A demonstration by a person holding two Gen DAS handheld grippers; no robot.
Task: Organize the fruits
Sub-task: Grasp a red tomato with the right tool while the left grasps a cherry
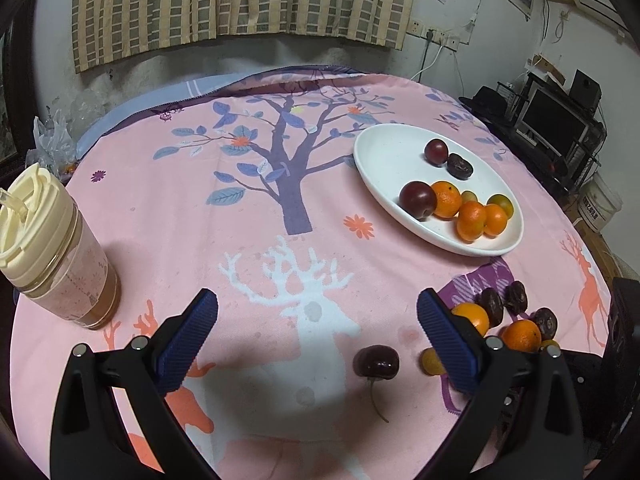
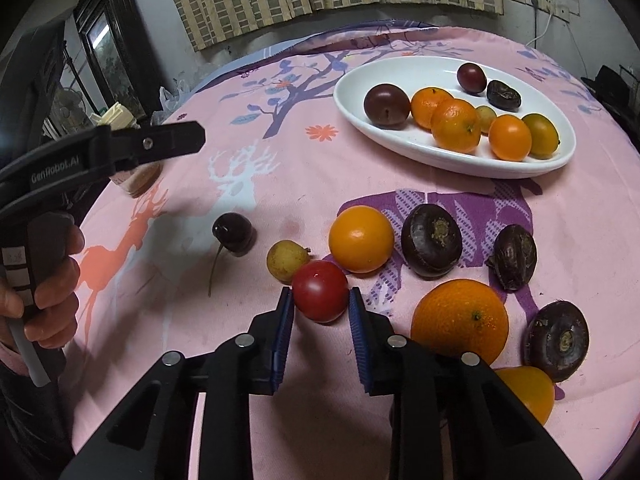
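- Surface (image 2: pixel 460 40): round, under a pink tree-and-deer cloth, bare at its centre.
- White oval plate (image 1: pixel 376 152) far right holds 8 fruits.
- Left tool (image 1: pixel 318 334) gapes wide over a stemmed dark cherry (image 1: pixel 377 361).
- Right tool (image 2: pixel 321 306), narrow, clamps a glossy red tomato (image 2: pixel 320 294) at the near edge; only the right wrist view shows this tomato.

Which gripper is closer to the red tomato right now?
Right. The right gripper has its jaws shut on the red tomato. The left gripper hangs open further off, over the cherry.
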